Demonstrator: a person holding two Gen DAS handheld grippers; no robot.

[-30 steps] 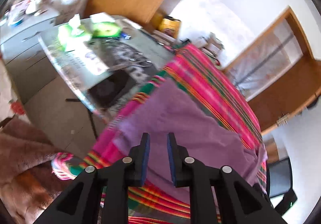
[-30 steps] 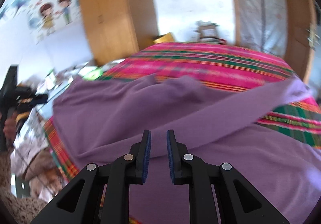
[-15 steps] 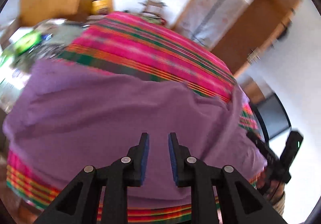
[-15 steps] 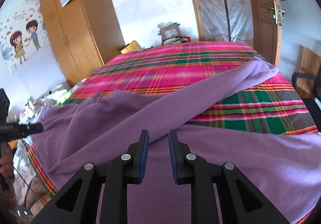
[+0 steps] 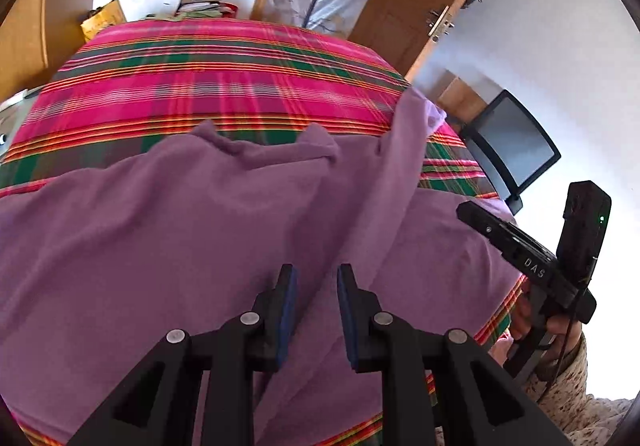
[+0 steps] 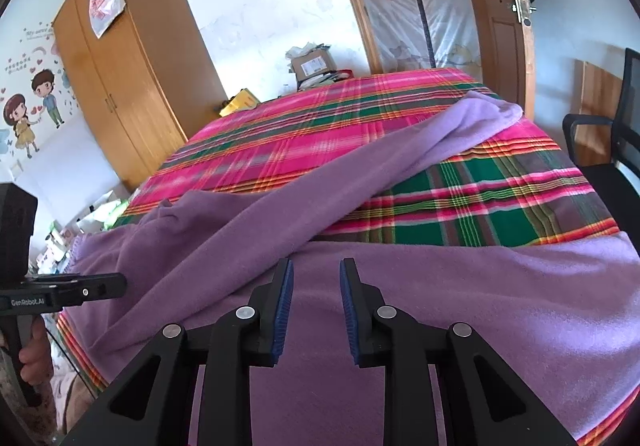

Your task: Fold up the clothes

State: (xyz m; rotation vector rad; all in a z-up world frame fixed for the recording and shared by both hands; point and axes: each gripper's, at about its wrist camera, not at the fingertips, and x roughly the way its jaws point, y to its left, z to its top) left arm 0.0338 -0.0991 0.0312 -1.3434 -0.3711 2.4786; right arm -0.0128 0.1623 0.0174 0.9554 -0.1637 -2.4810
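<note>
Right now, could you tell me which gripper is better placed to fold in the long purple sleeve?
Probably the right gripper: open, empty, and the sleeve starts just ahead of its fingers. From the left gripper it runs away rightward.

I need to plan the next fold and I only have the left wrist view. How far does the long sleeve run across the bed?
Observer: The sleeve runs diagonally from the shirt to a cuff lying near the bedspread's far right corner.
Operator: Is my right gripper holding anything?
Observer: No. The right gripper has been opening and is empty above the cloth.
Operator: Anything left of the bed?
Observer: A wooden wardrobe with a plastic bag hanging on it.
</note>
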